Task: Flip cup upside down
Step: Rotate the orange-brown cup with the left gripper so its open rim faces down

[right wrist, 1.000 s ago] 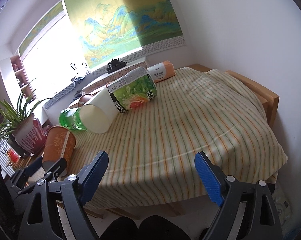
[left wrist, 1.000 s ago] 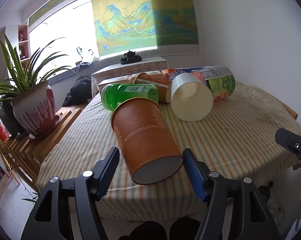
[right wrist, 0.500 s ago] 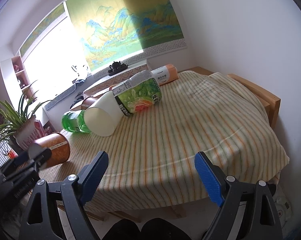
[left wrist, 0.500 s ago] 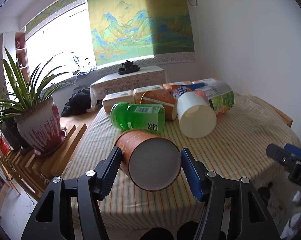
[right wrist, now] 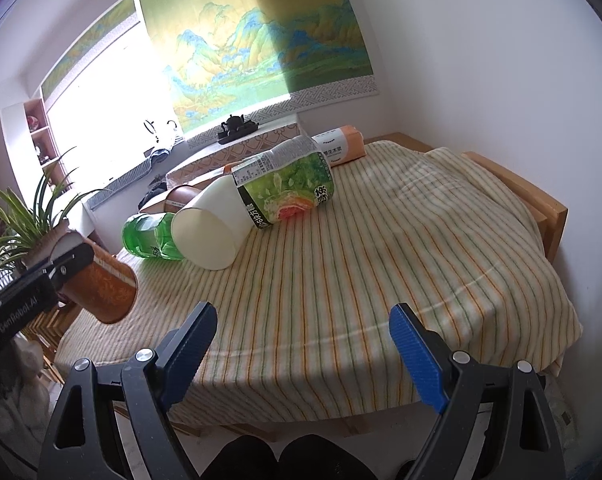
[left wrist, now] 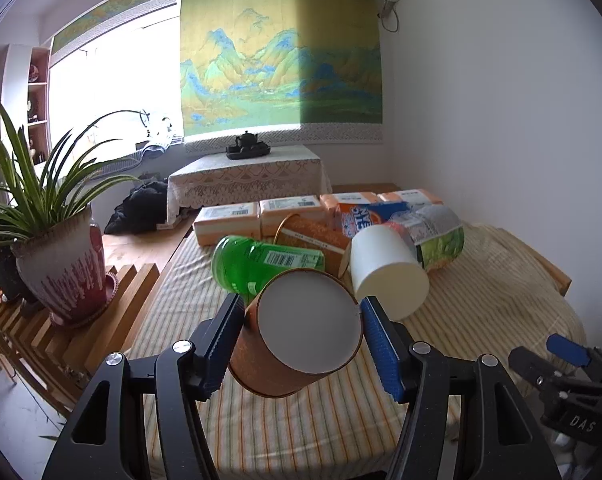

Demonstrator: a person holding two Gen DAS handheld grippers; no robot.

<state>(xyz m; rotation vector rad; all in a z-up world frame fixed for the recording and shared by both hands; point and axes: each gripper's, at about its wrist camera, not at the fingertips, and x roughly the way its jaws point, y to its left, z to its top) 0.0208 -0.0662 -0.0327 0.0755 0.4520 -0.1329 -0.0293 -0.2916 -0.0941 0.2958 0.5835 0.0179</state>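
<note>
Left hand-held gripper (left wrist: 301,322) clamps orange cup (left wrist: 297,332) aloft over near left tabletop (right wrist: 381,280) edge, base tilted up. Finish rotation until rim level, lower gently. Right hand-held gripper (right wrist: 303,344) agape, idle.

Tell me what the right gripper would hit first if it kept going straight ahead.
Probably the striped tablecloth: the open right gripper points over bare cloth. The green-labelled bottle lies farther on, slightly left; depth is unclear.

Left camera: we look close along our fingers, toward the window.
Right camera: farther back (looking down).
Shared: striped table (left wrist: 481,280) (right wrist: 381,260).
</note>
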